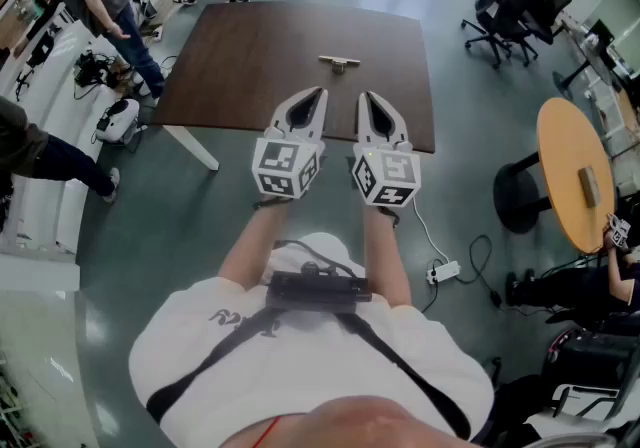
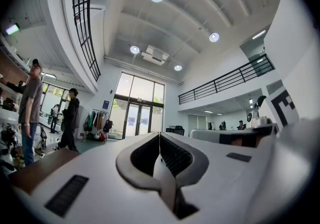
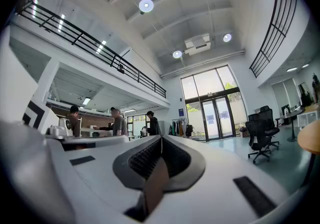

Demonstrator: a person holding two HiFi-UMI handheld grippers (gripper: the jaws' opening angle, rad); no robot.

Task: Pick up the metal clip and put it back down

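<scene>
Dark brown table point(image 1: 240, 66), standing on a glossy grey floor point(image 1: 150, 236). At the table's near edge, two bare forearms point(image 1: 250, 241) hold the left claw point(image 1: 320, 94) and the right claw point(image 1: 366, 96) side by side, tips aimed out over the tabletop. In each claw the jaws are pressed together with nothing between them, as both gripper views show. The metal clip point(image 1: 339, 61) lies flat near the middle of the table, beyond the tips and well apart from both claws.
</scene>
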